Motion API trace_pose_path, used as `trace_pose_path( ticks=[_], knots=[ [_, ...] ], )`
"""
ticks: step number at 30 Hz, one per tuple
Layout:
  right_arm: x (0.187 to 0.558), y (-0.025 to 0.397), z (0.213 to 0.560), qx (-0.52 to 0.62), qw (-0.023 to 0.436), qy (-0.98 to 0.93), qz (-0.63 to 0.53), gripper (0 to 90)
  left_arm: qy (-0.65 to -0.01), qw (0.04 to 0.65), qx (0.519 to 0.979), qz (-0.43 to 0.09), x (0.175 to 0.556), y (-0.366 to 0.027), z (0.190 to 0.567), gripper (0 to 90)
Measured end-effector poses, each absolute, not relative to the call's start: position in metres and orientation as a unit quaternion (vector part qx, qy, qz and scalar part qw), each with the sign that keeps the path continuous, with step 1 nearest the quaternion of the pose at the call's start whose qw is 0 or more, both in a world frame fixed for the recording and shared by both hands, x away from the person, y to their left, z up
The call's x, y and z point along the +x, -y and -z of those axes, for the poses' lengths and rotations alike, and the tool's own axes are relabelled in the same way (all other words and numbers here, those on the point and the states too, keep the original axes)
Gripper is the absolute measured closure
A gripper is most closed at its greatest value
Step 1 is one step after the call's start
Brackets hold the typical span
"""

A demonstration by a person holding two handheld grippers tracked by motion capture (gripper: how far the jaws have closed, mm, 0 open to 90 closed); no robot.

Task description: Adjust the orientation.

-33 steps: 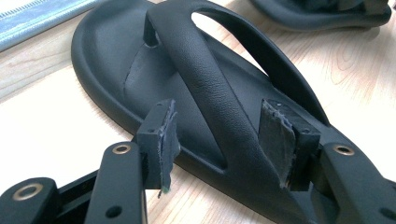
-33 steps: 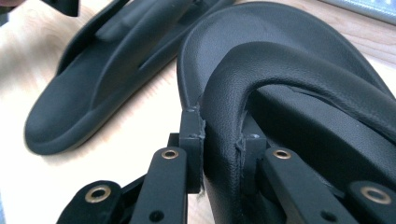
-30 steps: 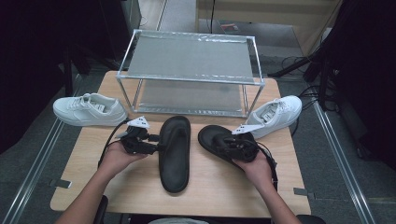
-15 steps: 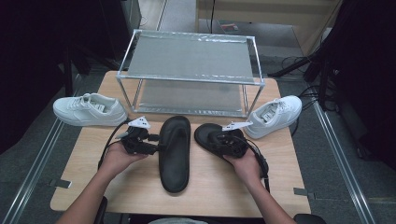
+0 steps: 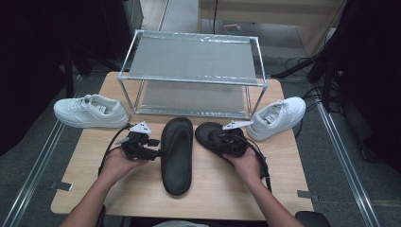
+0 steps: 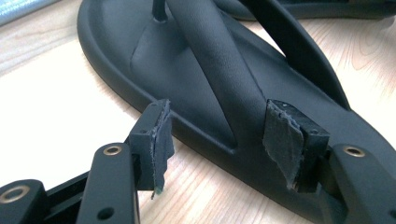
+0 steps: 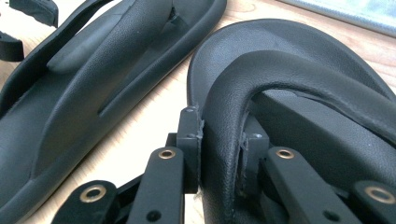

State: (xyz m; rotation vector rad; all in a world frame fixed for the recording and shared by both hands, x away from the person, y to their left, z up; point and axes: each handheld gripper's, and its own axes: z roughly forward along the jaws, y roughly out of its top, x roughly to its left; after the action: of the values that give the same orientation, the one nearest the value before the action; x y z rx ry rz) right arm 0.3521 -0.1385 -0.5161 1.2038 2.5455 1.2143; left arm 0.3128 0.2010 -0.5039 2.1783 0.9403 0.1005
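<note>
Wooden table [image 5: 142, 189] bears left sandal [image 5: 176, 153] lengthwise, toe toward rack [image 5: 194, 80].

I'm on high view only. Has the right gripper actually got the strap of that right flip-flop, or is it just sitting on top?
Observer: In the right gripper view the right gripper is shut on the strap of the right flip-flop; both jaws press against it.
Operator: And the left?
Observer: The left gripper is open, with a strap of the left flip-flop lying just past the gap between its jaws, ungripped.
Operator: Is its pad material intact?
Observer: The pads look frayed and ragged at the edges in the left gripper view.
</note>
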Motion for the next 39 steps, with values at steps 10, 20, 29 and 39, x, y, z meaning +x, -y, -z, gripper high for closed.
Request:
trace_pose_path(
  ticks=[10, 20, 29, 39],
  knots=[
    [0.354, 0.140, 0.510, 0.377, 0.023, -0.834, -0.402, 61.4, -0.375, 0.389, 0.840, -0.052, 0.308, -0.212, 0.507, 38.0],
    [0.344, 0.169, 0.487, 0.374, 0.042, -0.824, -0.424, 66.1, -0.375, 0.389, 0.840, -0.052, 0.310, -0.212, 0.508, 37.6],
    [0.345, 0.180, 0.491, 0.390, 0.042, -0.828, -0.402, 87.9, -0.369, 0.390, 0.842, -0.055, 0.312, -0.211, 0.507, 37.6],
    [0.345, 0.171, 0.495, 0.387, 0.041, -0.837, -0.385, 88.8, -0.366, 0.391, 0.842, -0.061, 0.313, -0.211, 0.507, 38.0]
  ],
)
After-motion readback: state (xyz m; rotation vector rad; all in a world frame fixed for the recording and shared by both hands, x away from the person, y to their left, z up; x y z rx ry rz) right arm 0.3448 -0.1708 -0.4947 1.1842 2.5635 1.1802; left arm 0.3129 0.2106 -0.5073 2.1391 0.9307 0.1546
